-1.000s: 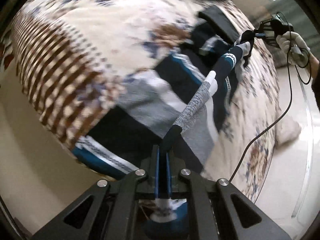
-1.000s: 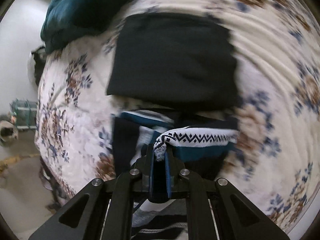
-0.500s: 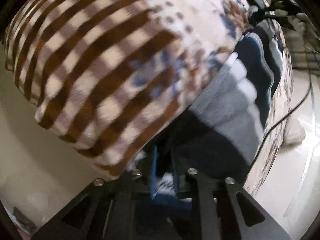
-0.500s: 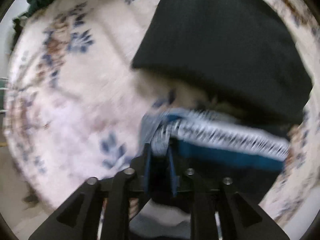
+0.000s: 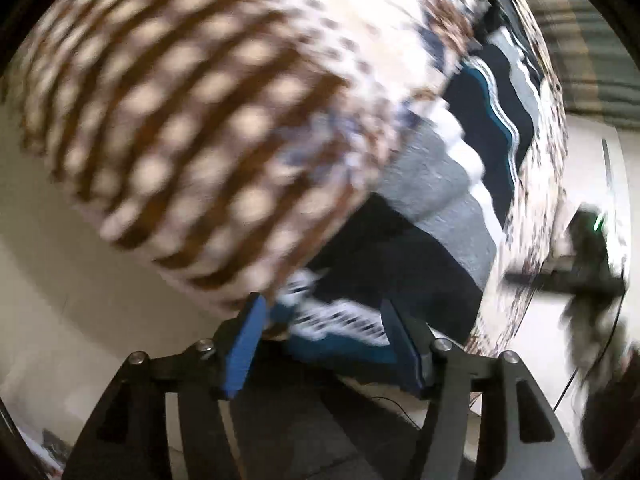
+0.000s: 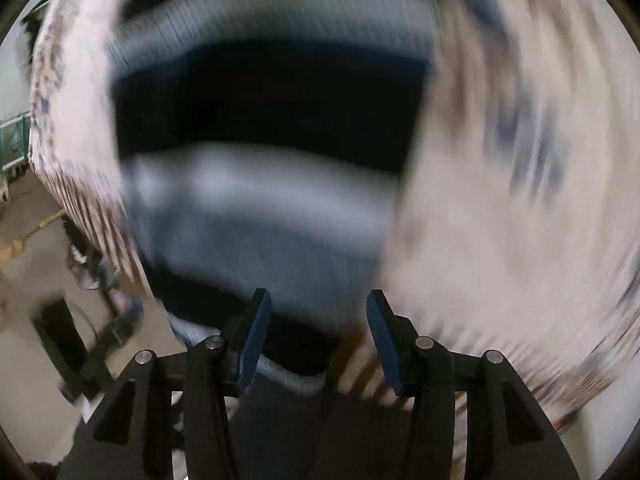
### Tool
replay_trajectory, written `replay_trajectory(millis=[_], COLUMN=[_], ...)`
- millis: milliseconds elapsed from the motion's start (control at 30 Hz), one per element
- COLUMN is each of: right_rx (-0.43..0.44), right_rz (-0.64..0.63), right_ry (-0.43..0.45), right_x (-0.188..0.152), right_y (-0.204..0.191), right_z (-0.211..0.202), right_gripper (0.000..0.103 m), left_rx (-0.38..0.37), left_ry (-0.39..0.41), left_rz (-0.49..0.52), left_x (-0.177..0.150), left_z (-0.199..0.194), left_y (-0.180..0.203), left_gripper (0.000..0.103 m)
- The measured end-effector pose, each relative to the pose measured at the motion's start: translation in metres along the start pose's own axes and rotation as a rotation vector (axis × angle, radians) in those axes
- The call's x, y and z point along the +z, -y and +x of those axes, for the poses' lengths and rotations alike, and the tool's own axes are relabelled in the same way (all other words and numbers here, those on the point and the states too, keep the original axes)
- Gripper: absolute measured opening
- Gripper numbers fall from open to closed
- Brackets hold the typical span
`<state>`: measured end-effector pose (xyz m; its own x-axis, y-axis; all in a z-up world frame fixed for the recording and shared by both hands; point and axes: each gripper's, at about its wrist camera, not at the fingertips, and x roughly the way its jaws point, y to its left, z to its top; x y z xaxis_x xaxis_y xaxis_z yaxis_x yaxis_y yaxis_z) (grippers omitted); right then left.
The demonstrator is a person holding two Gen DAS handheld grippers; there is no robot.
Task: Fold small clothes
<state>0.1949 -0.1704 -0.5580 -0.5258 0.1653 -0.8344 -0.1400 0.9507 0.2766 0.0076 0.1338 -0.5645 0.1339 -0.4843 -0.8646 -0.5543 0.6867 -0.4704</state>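
Observation:
A striped knit garment [image 5: 440, 188] in navy, teal, grey and white lies flat on the floral bedspread [image 5: 208, 112]. Its patterned hem [image 5: 340, 320] rests between the fingers of my left gripper [image 5: 324, 320], which is open at the bed's near edge. In the blurred right wrist view the same garment [image 6: 264, 152] fills the middle. My right gripper [image 6: 316, 316] is open over its near edge and holds nothing. The right gripper also shows in the left wrist view [image 5: 576, 276] as a dark blur beside the bed.
The bedspread [image 6: 500, 184] spreads to the right of the garment in the right wrist view. The pale floor [image 5: 72, 320] lies below the bed's edge. A cable and dark blurred shapes [image 6: 80, 344] lie on the floor at the lower left.
Both grippers held the stretched garment a second ago. They brought it down onto the bed and opened. The right gripper has moved away to the bed's side.

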Motion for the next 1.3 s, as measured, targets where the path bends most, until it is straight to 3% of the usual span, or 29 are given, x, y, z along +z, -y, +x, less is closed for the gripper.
replay_trajectory(millis=[100,133,167,200,267,400,467,533,600,700,733,767,833,967,1067,1167,1300], right_rx=[0.060,0.092,0.116,0.145,0.186,0.195,0.189,0.134,0.122,0.175,0.193,0.206,0.226,0.267,0.287,0.275,0.318], right_rz=[0.063,0.085,0.104,0.120,0.137,0.111,0.079,0.072,0.075,0.081,0.074,0.066,0.054,0.104,0.142,0.186,0.298], right_ry=[-0.053,-0.059,-0.054,-0.043,-0.002,0.065,0.074,0.078,0.049,0.015,0.024,0.045,0.120,0.274,0.371,0.491,0.615], right_x=[-0.045,-0.056,-0.064,-0.072,-0.083,-0.104,-0.111,-0.114,-0.111,-0.106,-0.103,-0.102,-0.101,-0.078,-0.033,0.017,0.092], right_y=[0.023,0.029,0.033,0.036,0.040,0.031,0.025,0.024,0.027,0.029,0.033,0.036,0.047,0.069,0.077,0.097,0.130], right_z=[0.046,0.058,0.064,0.071,0.078,0.077,0.079,0.089,0.104,0.095,0.088,0.074,0.039,-0.033,-0.077,-0.122,-0.179], right_gripper=[0.052,0.052,0.052,0.049,0.006,0.006,0.006,0.006,0.006,0.013,0.024,0.044,0.057,0.057,0.057,0.057,0.057], left_rx=[0.064,0.106,0.132,0.148,0.174,0.231,0.273,0.334,0.346,0.281,0.275,0.248,0.169,0.011,-0.075,-0.115,-0.123], left_ry=[-0.037,-0.034,-0.033,-0.036,-0.001,0.071,0.063,0.045,0.003,0.036,0.054,0.074,0.124,0.228,0.280,0.300,0.249], left_rz=[0.065,0.097,0.113,0.116,0.112,0.133,0.135,0.115,0.062,0.051,0.061,0.064,0.063,0.108,0.149,0.212,0.285], left_x=[-0.001,-0.004,-0.005,-0.009,-0.013,-0.013,-0.005,0.000,0.007,0.013,0.016,0.021,0.037,0.102,0.181,0.249,0.333], left_z=[0.024,0.030,0.033,0.033,0.026,-0.001,-0.002,0.006,0.008,-0.017,-0.028,-0.040,-0.058,-0.075,-0.058,-0.034,0.008], left_y=[0.021,0.029,0.034,0.034,0.036,0.042,0.029,0.013,-0.011,-0.010,-0.003,0.007,0.026,0.081,0.140,0.189,0.246], left_gripper=[0.055,0.039,0.009,0.008,0.007,0.007,0.000,0.000,0.000,0.005,0.016,0.039,0.068,0.069,0.069,0.069,0.069])
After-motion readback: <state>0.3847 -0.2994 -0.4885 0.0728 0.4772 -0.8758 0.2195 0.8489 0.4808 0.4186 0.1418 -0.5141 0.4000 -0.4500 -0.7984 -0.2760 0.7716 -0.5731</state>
